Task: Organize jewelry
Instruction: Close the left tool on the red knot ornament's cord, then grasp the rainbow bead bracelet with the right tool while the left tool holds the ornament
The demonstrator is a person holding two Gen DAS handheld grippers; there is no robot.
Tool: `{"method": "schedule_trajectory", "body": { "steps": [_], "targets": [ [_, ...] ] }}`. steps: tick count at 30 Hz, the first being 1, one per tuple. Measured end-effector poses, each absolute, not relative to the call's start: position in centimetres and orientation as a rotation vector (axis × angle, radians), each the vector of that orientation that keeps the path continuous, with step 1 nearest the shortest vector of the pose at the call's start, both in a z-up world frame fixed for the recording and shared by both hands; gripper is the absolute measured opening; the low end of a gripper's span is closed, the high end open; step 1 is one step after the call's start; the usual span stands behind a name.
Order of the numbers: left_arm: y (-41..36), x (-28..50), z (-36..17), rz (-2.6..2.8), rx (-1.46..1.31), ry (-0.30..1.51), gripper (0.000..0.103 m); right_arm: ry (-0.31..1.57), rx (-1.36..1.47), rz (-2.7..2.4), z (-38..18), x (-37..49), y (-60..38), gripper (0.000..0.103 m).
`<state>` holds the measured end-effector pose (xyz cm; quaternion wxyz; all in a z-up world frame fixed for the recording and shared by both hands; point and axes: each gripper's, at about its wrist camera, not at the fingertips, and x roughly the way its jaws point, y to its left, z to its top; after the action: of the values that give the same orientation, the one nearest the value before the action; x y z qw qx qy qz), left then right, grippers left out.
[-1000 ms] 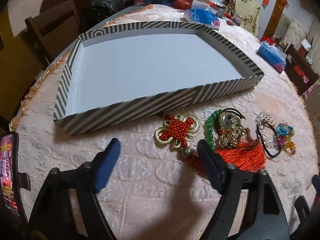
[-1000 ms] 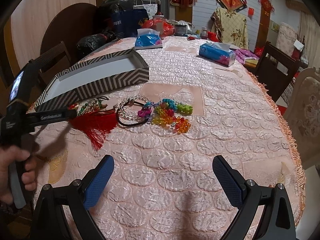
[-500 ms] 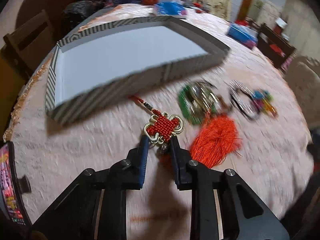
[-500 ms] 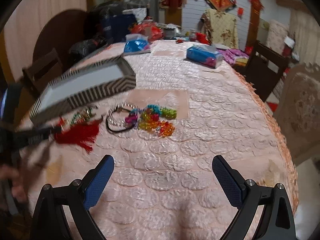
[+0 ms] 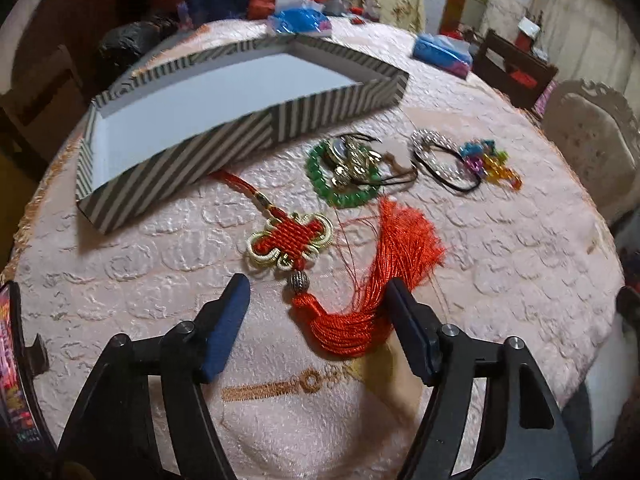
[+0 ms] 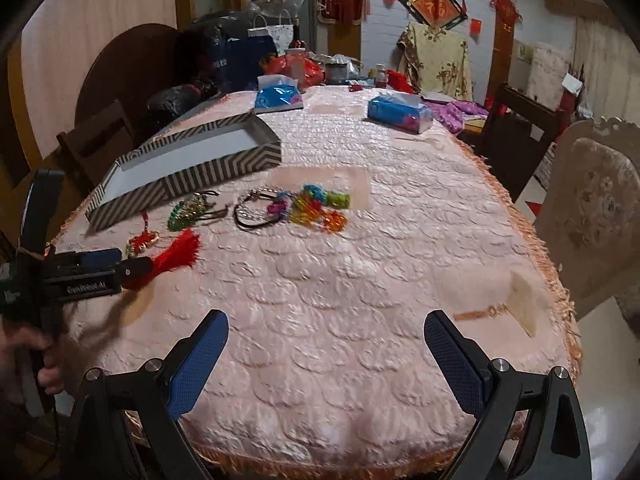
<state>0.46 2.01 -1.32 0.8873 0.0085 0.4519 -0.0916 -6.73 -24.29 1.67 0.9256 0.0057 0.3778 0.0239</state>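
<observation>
Left tongs (image 5: 318,300) are spread wide over the table (image 5: 520,264), and I've got the knot charm (image 5: 290,240) lying flat just ahead of the tips, its bead and red tassel (image 5: 372,292) curling between the two fingers; the tassel looks to brush the right finger (image 5: 408,332), though blur makes that hard to call. Right tongs (image 6: 326,354) are wide apart too, gripping nothing, well back from the jewelry. Green beads (image 5: 344,176) and bracelets (image 5: 456,160) sit beside the striped tray (image 5: 240,140).
</observation>
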Motion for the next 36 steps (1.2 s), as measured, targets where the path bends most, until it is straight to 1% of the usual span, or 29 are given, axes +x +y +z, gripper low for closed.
{"method": "schedule_trajectory", "body": {
  "steps": [1,2,4,5,6,13,19,20,21,23,25,28,29,33,34,36],
  "targets": [
    [2.2,0.5,-1.4,-0.164,0.029,0.923,0.048,0.771,0.025,0.045,1.6,-6.5,-24.7,0.098],
    [2.6,0.6,-1.4,-0.158,0.018,0.912,0.039,0.767,0.035,0.041,1.7,-6.4,-25.0,0.098],
    [3.1,0.9,-1.6,-0.136,0.022,0.889,0.025,0.759,0.047,0.026,1.6,-5.6,-25.8,0.098],
    [3.6,1.0,-1.6,-0.142,0.001,0.889,0.021,0.761,0.049,0.019,1.6,-5.0,-26.2,0.098],
    [4.0,1.1,-1.7,-0.14,-0.021,0.891,0.02,0.763,0.054,0.012,1.6,-4.5,-26.5,0.098],
    [4.1,-0.1,-2.0,-0.148,-0.011,0.845,0.019,0.745,0.096,-0.039,2.0,0.7,-29.0,0.098],
    [4.2,0.1,-1.8,-0.149,-0.014,0.846,0.019,0.757,0.068,0.123,1.0,3.2,-29.1,0.098],
    [4.2,-0.1,-1.8,-0.149,-0.02,0.844,0.019,0.766,0.069,0.151,0.6,3.4,-29.1,0.096],
    [4.3,0.0,-1.8,-0.149,-0.02,0.843,0.019,0.778,0.072,0.194,0.2,3.8,-29.0,0.091],
    [4.2,-0.1,-1.8,-0.148,-0.022,0.843,0.019,0.796,0.074,0.318,-0.4,4.5,-28.2,0.07],
    [4.1,-0.1,-1.8,-0.145,-0.02,0.843,0.019,0.797,0.057,0.413,-0.6,5.3,-27.4,0.061],
    [4.0,-0.1,-1.9,-0.141,-0.021,0.843,0.019,0.79,0.006,0.507,-1.1,6.7,-26.1,0.052],
    [4.0,-0.1,-1.9,-0.141,-0.023,0.842,0.019,0.793,-0.014,0.529,-1.3,7.3,-25.8,0.046],
    [4.0,-0.1,-1.9,-0.142,-0.031,0.842,0.019,0.817,-0.003,0.586,-2.0,9.1,-25.5,0.036],
    [4.0,-0.1,-1.9,-0.144,-0.039,0.842,0.018,0.816,-0.021,0.598,-2.2,9.2,-25.2,0.031],
    [4.0,-0.2,-1.9,-0.147,-0.05,0.842,0.018,0.822,-0.059,0.588,-2.5,9.3,-24.7,0.03]
  ]
}}
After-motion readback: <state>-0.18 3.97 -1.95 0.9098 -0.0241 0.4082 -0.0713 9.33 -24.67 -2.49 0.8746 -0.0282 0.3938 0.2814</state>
